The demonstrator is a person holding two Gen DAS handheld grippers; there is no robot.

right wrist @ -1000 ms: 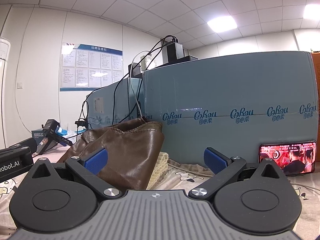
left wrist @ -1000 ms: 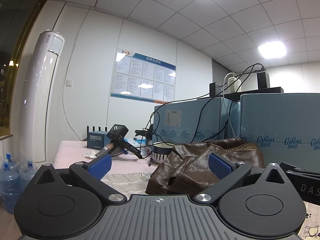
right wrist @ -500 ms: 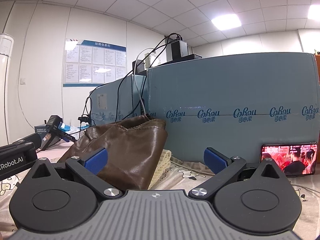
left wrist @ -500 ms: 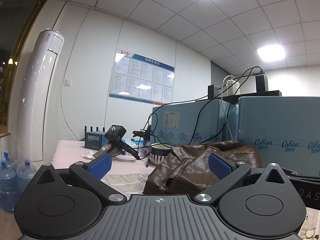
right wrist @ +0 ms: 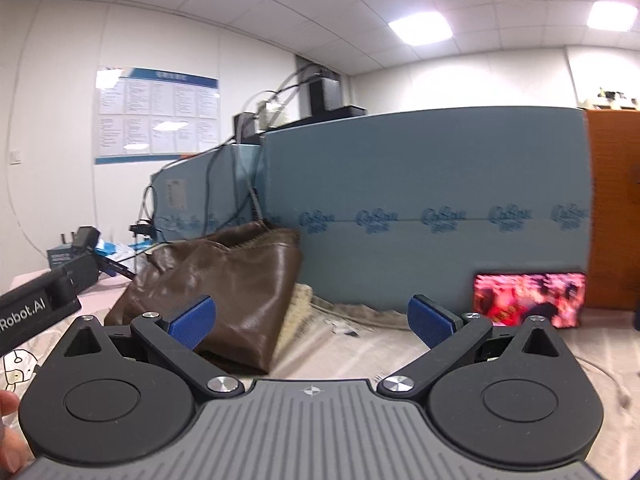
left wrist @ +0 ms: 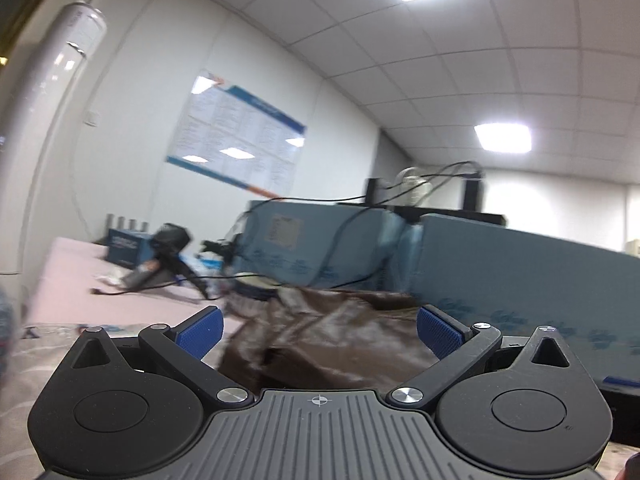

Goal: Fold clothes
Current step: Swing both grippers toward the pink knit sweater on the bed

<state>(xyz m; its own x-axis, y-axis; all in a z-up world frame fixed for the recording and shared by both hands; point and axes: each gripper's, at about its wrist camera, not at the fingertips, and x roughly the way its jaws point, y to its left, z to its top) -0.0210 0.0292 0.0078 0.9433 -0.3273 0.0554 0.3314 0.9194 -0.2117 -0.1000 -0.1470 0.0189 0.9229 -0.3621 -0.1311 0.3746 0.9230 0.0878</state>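
Blue pads: both grippers' ribbed fingers stand spread wide, nothing between them; left gripper, right gripper.
Garment: a brown leather-look jacket lies crumpled in a heap on the patterned cloth-covered table, just ahead of both tools and touching neither.
Which way it lies: dead ahead of the left gripper, filling the gap between its fingers; ahead and to the left of the right gripper, behind its left pad.
Nearer hand: the left, by my judgement, so it looks better placed to take the first edge.
Long axis: cannot tell; the heap shows no clear hem or sleeve.
Left view only: tilted and blurred; a dark handheld device and cables on the pink tabletop beyond.
Right view only: a cream knit piece under the jacket's edge, a lit phone screen, and blue printed boxes farthest back.
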